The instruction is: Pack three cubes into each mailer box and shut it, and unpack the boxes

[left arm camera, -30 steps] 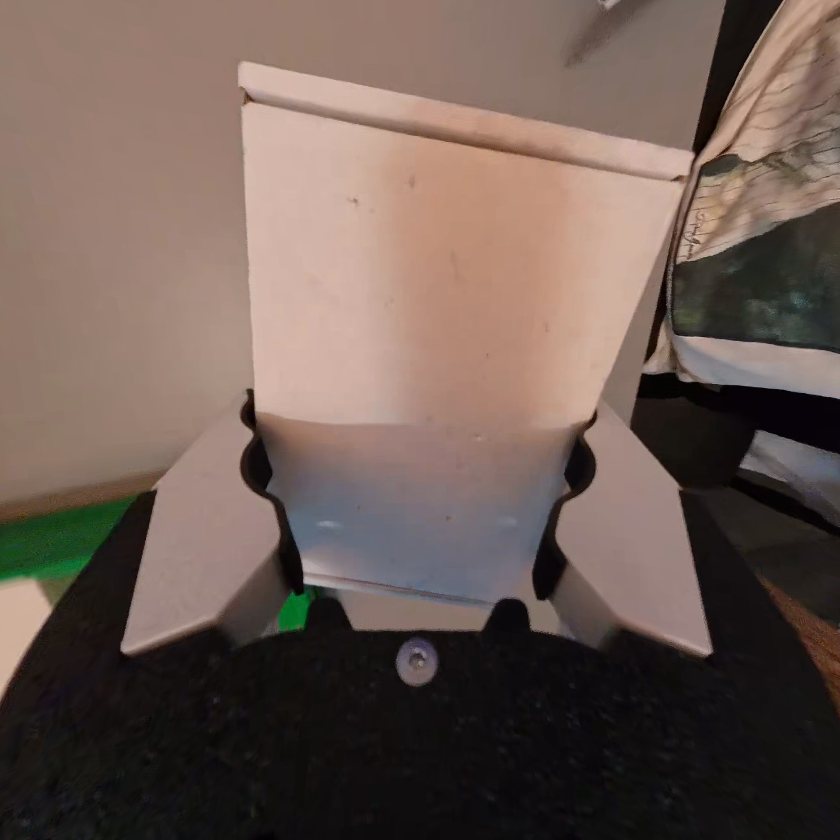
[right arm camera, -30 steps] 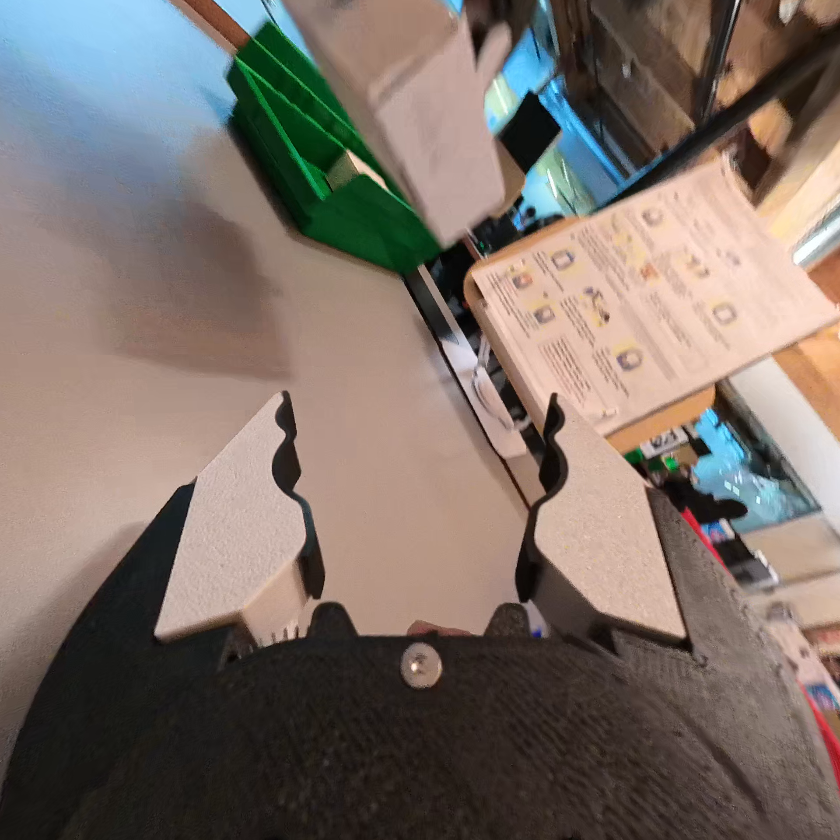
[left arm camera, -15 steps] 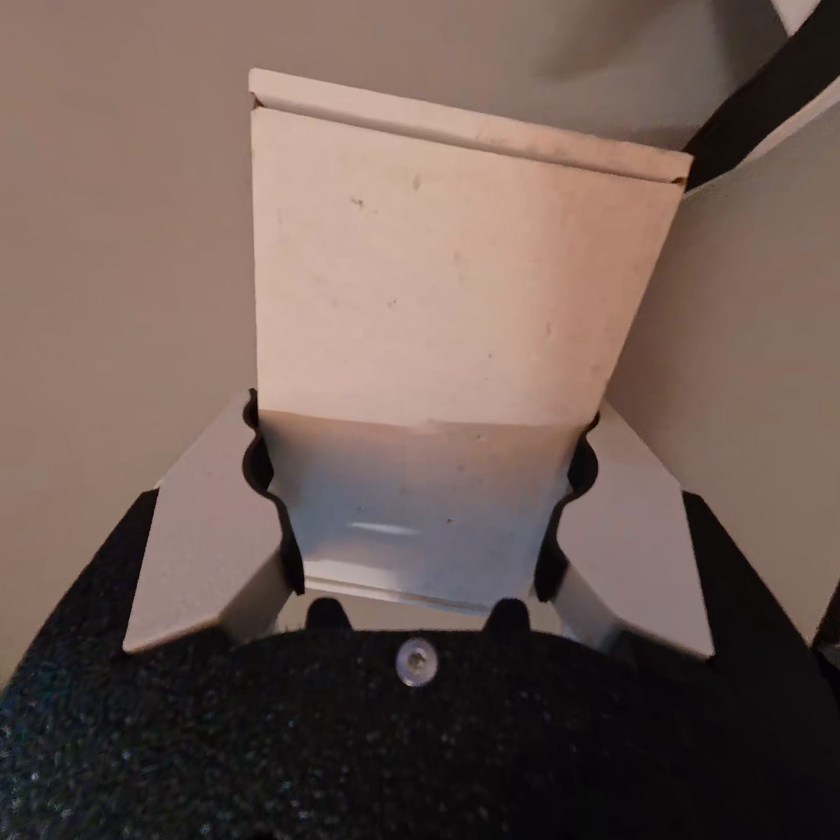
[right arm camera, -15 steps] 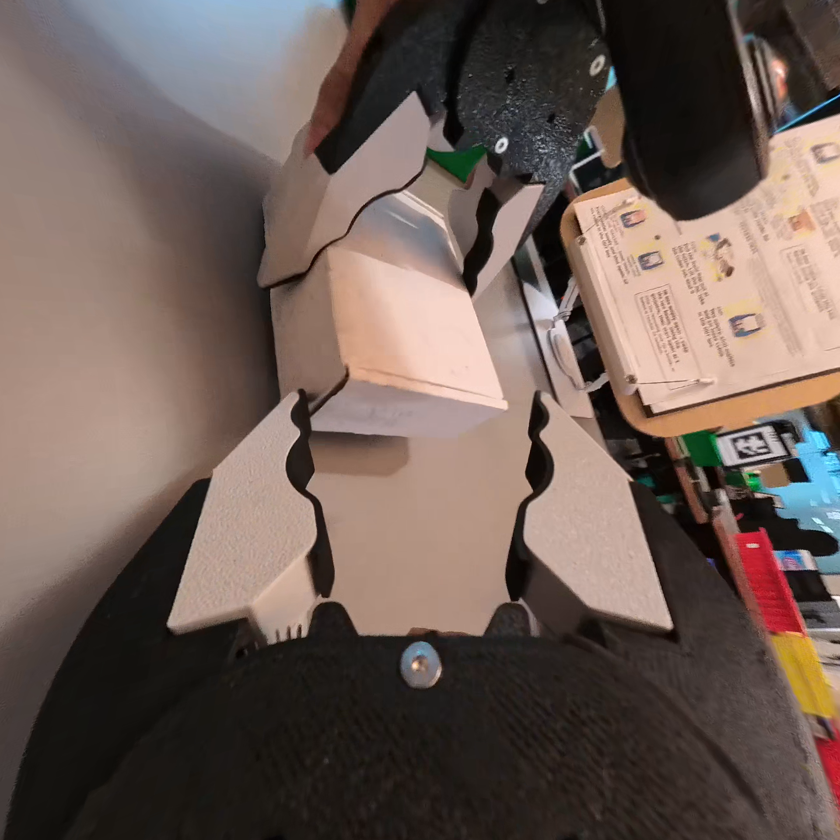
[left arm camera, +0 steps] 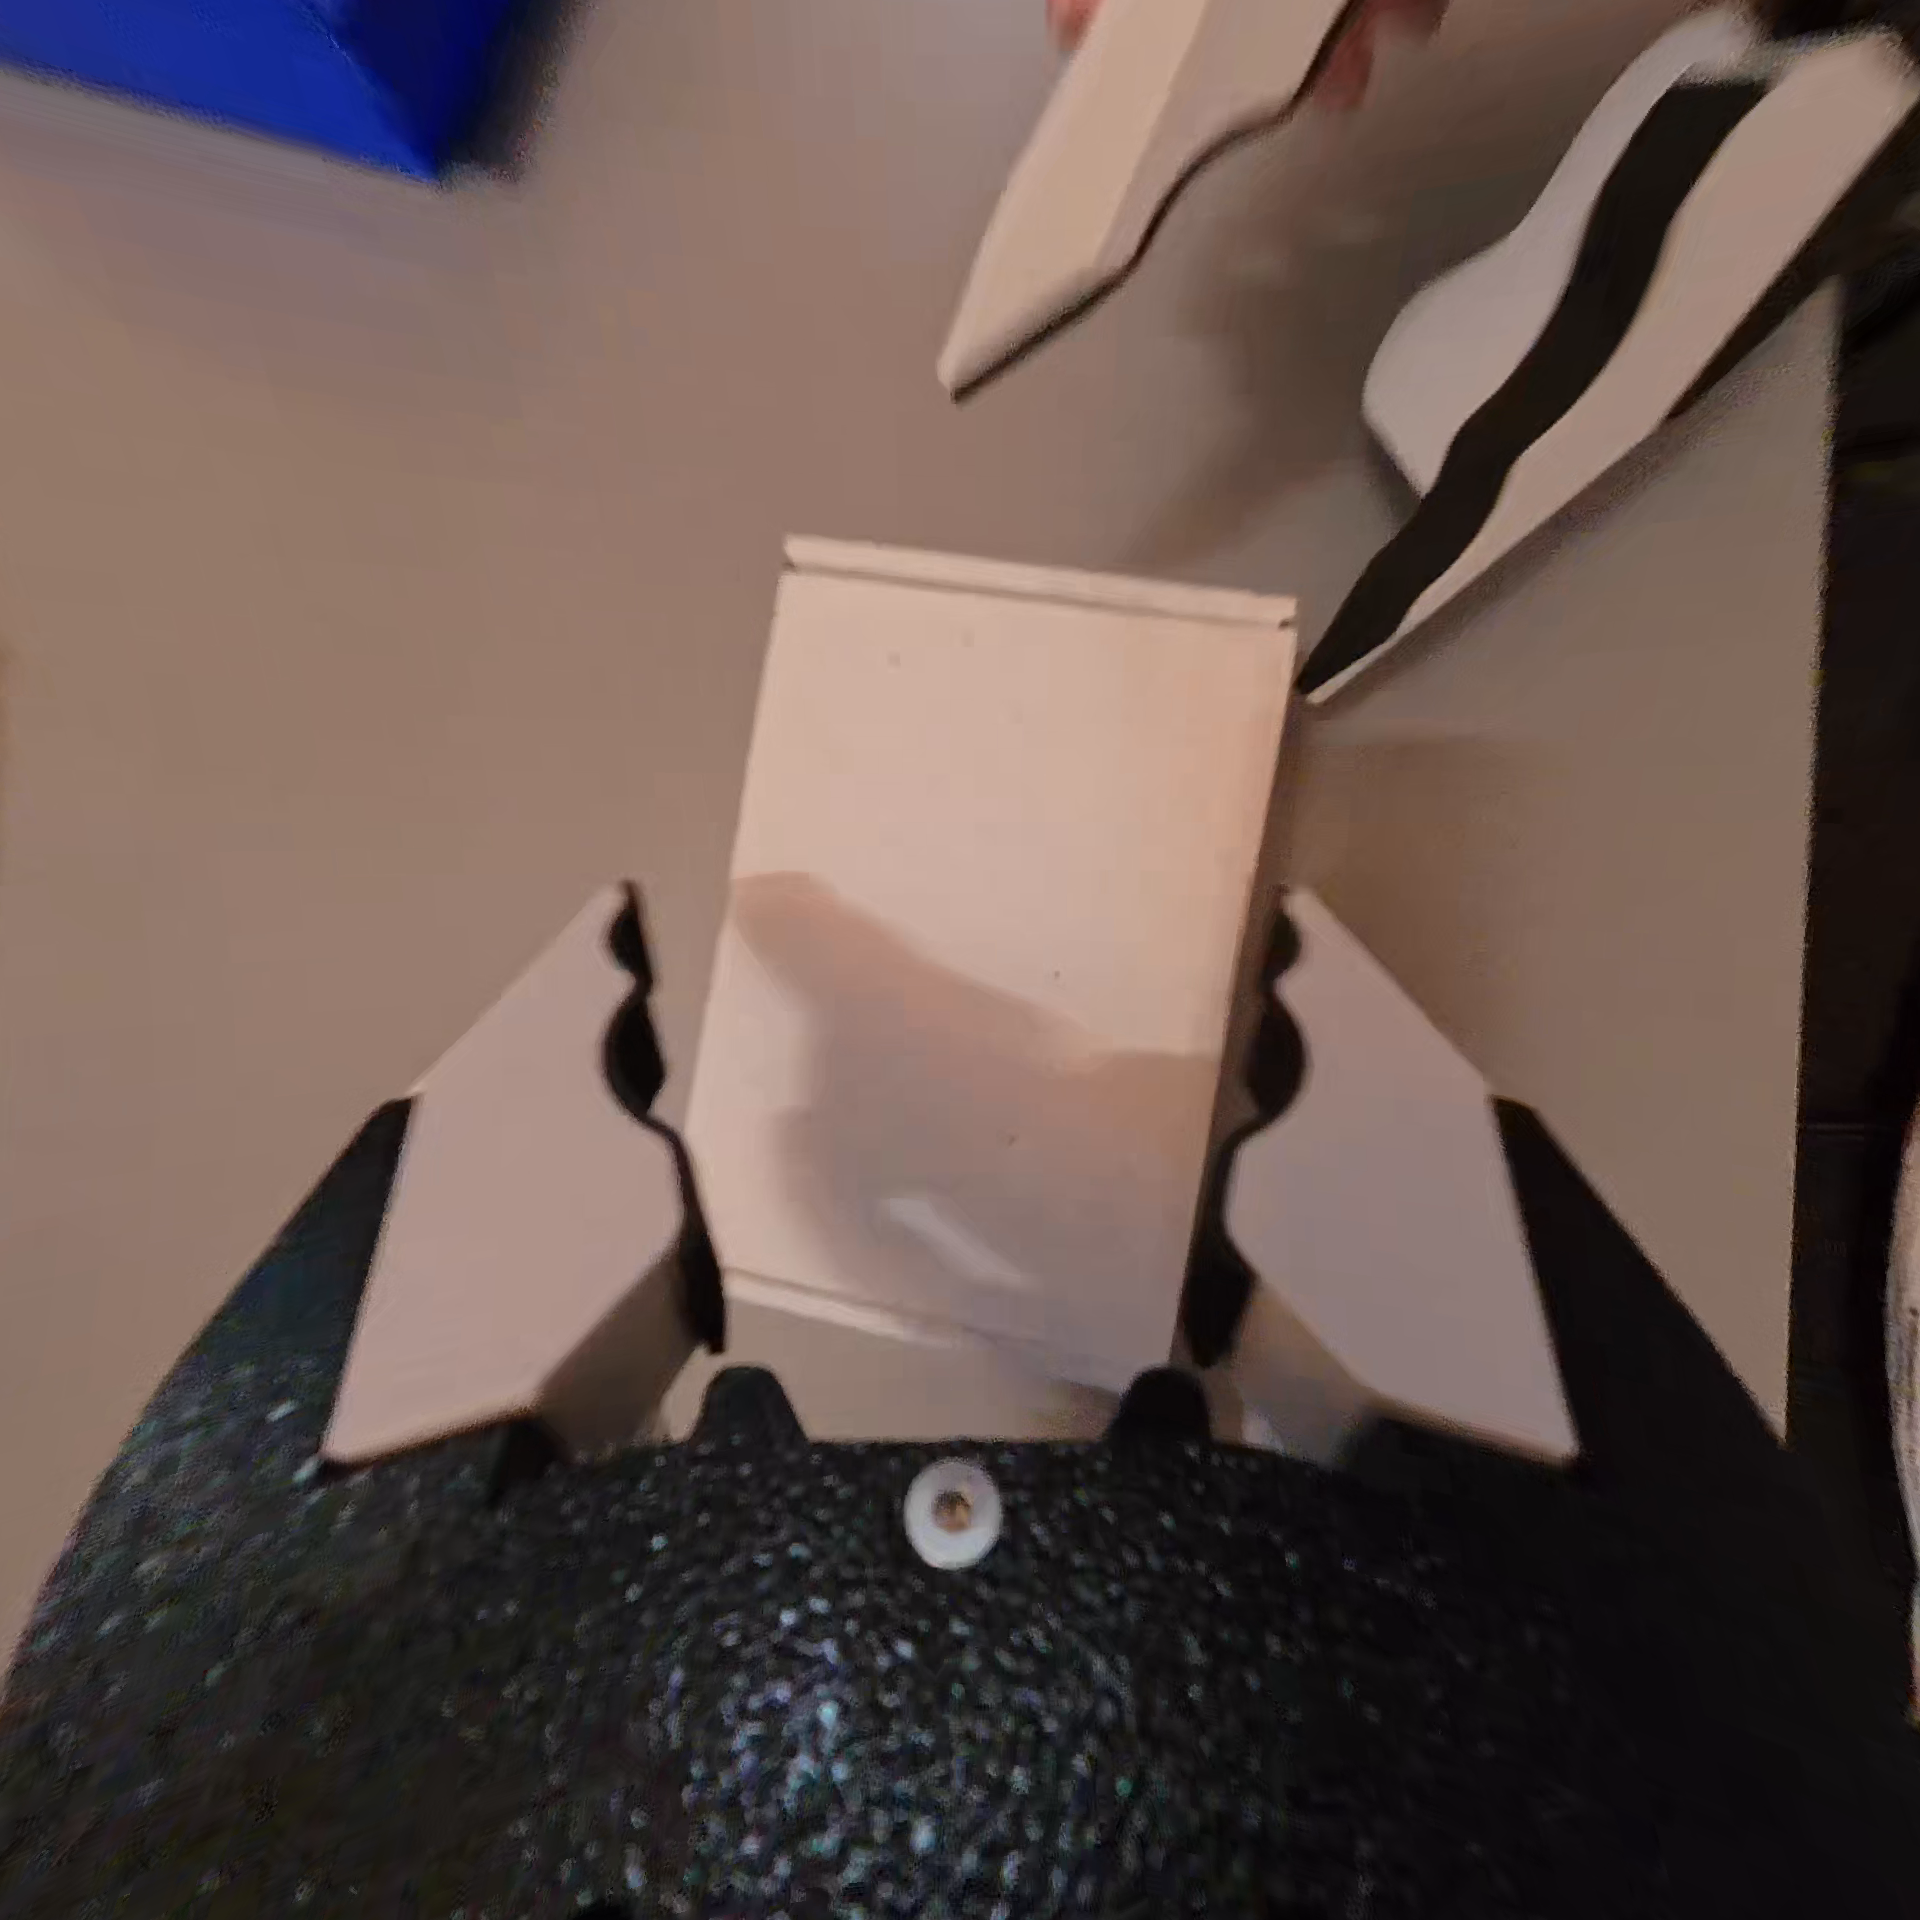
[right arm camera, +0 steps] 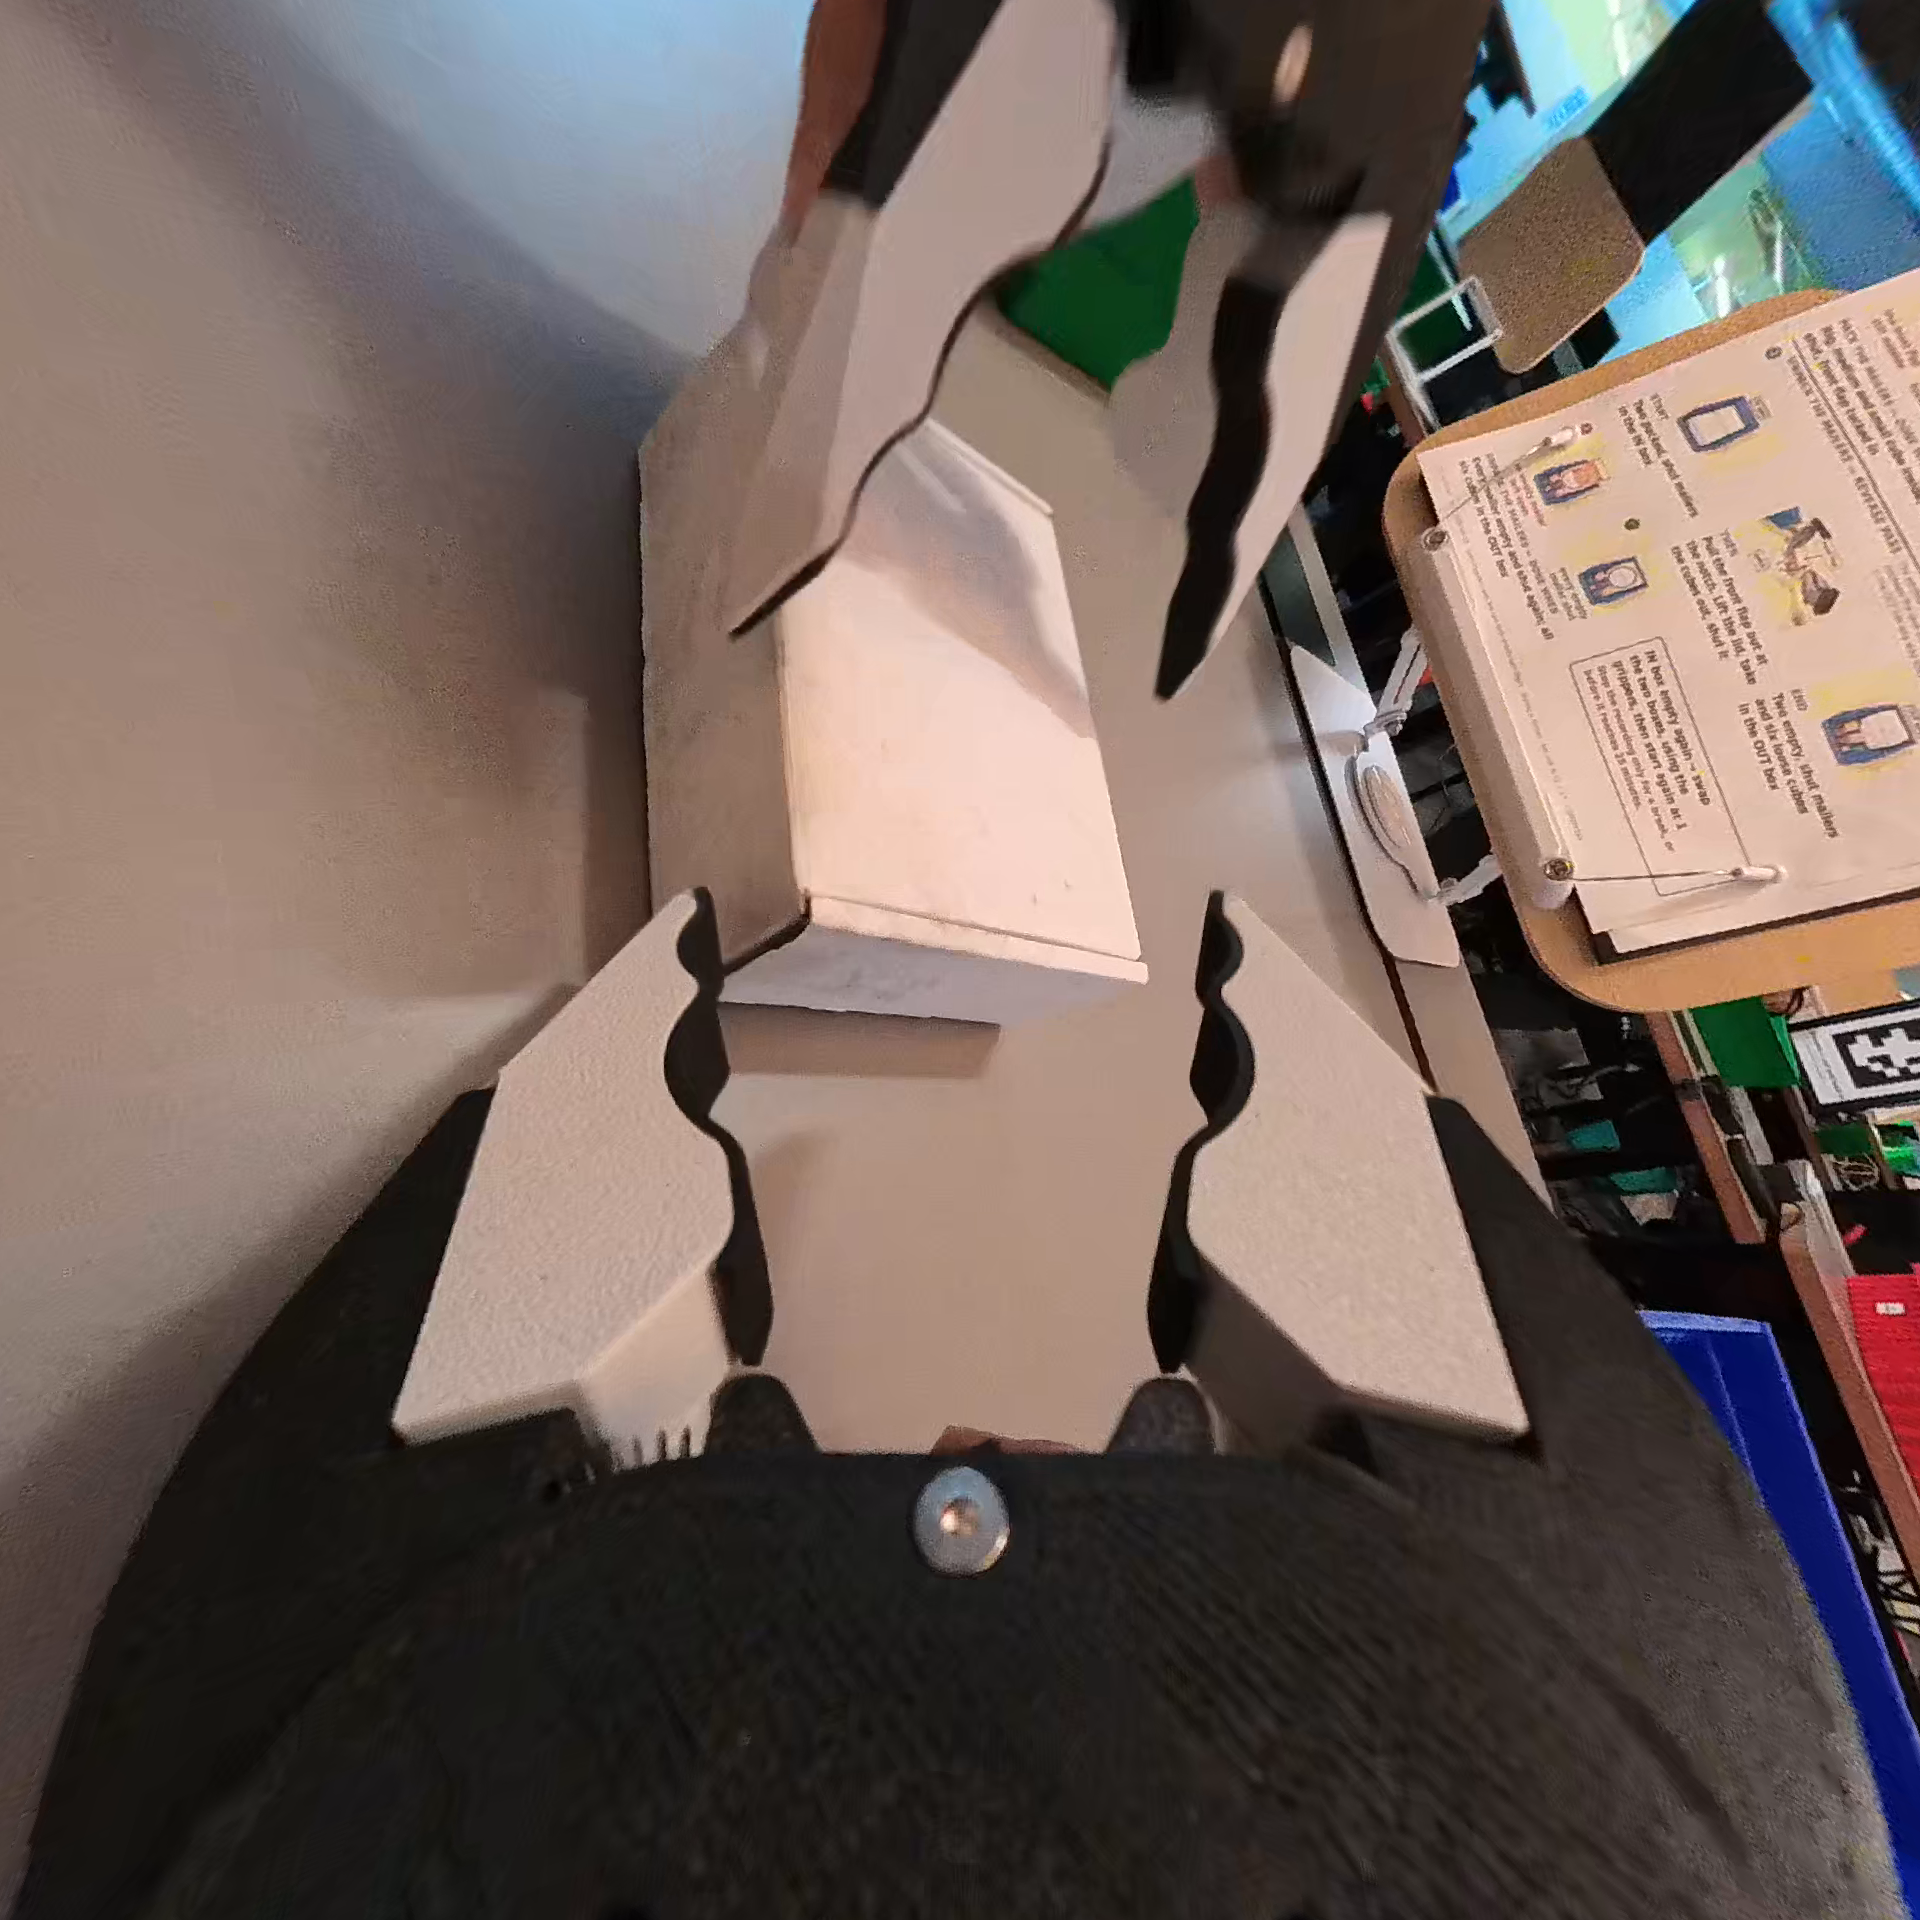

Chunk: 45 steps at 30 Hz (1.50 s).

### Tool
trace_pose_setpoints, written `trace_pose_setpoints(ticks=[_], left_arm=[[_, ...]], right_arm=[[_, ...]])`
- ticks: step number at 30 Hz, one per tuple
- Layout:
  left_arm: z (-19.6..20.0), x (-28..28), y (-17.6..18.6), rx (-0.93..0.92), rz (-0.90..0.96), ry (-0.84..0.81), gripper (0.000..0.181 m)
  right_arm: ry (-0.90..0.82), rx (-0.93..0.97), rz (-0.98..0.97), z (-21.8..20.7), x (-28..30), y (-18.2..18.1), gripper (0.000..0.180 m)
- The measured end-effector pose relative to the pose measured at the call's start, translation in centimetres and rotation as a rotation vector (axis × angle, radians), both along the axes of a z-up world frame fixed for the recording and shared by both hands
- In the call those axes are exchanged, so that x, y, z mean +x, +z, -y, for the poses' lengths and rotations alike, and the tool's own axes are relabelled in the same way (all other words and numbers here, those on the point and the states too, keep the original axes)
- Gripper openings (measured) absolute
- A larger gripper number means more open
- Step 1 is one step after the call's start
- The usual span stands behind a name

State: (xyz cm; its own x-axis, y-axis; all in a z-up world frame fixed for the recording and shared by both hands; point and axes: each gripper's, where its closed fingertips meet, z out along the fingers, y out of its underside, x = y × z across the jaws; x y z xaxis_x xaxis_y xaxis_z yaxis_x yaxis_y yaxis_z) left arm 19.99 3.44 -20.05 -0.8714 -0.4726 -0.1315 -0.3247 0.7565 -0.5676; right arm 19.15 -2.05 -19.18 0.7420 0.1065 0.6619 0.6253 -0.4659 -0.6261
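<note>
Your left hand-held gripper (left arm camera: pixel 951 1112) stood spread around the white mailer box (left arm camera: pixel 997 935), and on each side a thin gap showed between the box wall and the finger, so nothing was clamped. The mailer box (right arm camera: pixel 935 748) lay shut, flat on the grey bench (left arm camera: pixel 364 623), close to the bench's long edge on your left gripper's right side, where the surface ended against a dark gap. In the right wrist view your left hand-held gripper (right arm camera: pixel 956 655) came down from above with its tips level with the box's far half.

Your right hand-held gripper (right arm camera: pixel 956 1122) was apart and held nothing. One of its fingers (right arm camera: pixel 592 1174) sat just beside the near corner of the box; whether it touched there cannot be told. From the left wrist view that right hand-held gripper (left arm camera: pixel 1132 520) showed beyond the box's far end, blurred, one tip near the box's far corner.

A blue bin (left arm camera: pixel 260 73) stood at the bench's far corner. A clipboard with a printed sheet (right arm camera: pixel 1683 644) stood off the bench edge.
</note>
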Motion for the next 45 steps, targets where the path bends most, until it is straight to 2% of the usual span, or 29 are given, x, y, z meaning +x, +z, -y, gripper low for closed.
trace_pose_setpoints(ticks=[3, 5, 7, 12, 14, 19, 28, 34, 39, 42, 45], left_arm=[[-1.9, 0.1, 3.2, -0.112, 0.133, 0.024, 0.043], [-3.7, -0.3, 4.1, -0.195, 0.175, 0.065, 0.000], [-5.3, -0.9, 3.4, -0.312, 0.093, 0.162, 0.000], [-6.9, -1.4, 1.8, -0.743, -0.226, 0.508, 0.000], [-7.0, -1.5, 1.6, -0.878, -0.338, 0.575, 0.000], [-7.4, -1.6, 0.1, -0.888, -0.415, 0.656, 0.000], [-8.1, -0.9, 0.1, -0.929, -0.390, 0.710, 0.000], [-8.1, -0.7, 0.0, -0.852, -0.340, 0.724, 0.000], [-6.7, -0.8, 1.7, -0.598, -0.033, 0.447, 0.000], [-6.1, 0.8, 2.6, -0.361, 0.154, 0.314, 0.000], [-4.5, 2.4, 2.5, -0.247, 0.182, 0.177, 0.000]], right_arm=[[-0.012, 0.002, 0.021, 0.1, 0.3, 0.1, 0.089], [-0.011, 0.005, 0.029, 0.2, 0.2, 0.3, 0.087], [-0.010, 0.014, 0.034, 0.2, 0.2, 0.4, 0.087], [0.001, 0.044, 0.027, -0.1, 0.0, 0.9, 0.085], [0.008, 0.050, 0.055, -0.4, -0.3, 1.4, 0.086], [0.010, -0.013, 0.114, -0.4, -0.7, 1.0, 0.091], [0.037, -0.023, 0.102, -1.1, -1.7, 0.5, 0.094], [0.065, -0.111, 0.163, -2.1, -2.5, -1.1, 0.096], [0.054, -0.119, 0.158, -1.8, -2.3, -1.0, 0.095], [0.045, -0.103, 0.136, -1.6, -1.9, -0.7, 0.095], [0.046, -0.120, 0.149, -1.6, -1.9, -0.8, 0.095]])
